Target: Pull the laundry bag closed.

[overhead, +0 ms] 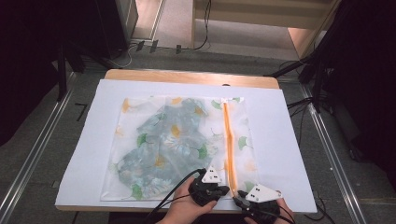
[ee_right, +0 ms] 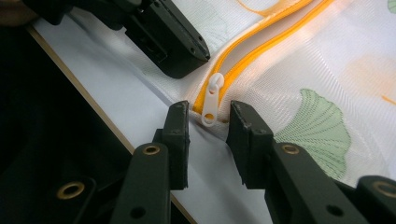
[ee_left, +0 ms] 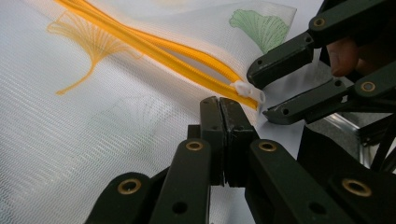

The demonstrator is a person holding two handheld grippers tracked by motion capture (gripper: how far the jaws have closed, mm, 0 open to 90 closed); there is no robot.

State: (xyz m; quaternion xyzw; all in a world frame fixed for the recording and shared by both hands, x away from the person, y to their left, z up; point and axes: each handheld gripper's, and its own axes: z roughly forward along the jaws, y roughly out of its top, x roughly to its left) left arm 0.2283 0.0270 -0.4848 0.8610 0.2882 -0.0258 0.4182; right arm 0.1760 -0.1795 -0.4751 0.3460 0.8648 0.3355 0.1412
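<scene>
A white mesh bag (overhead: 140, 154) printed with ginkgo leaves lies flat on the table, with a blue flowered garment (overhead: 173, 135) inside. Its orange zipper (overhead: 229, 140) runs from the far edge toward me and gapes a little near its end (ee_right: 243, 51). The white zipper pull (ee_right: 211, 100) lies at the near end, between the open jaws of my right gripper (ee_right: 208, 109), whose pads stand clear of it. My left gripper (ee_left: 220, 100) is shut, its tips against the mesh just left of the pull (ee_left: 247, 90). Whether mesh is pinched I cannot tell.
The bag rests on a white sheet (overhead: 280, 140) covering a wooden table (overhead: 187, 77). Both grippers hover at the table's front edge (ee_right: 93, 100). Dark stands (overhead: 317, 70) and floor rails (overhead: 37, 149) flank the table, and cables trail on the floor behind.
</scene>
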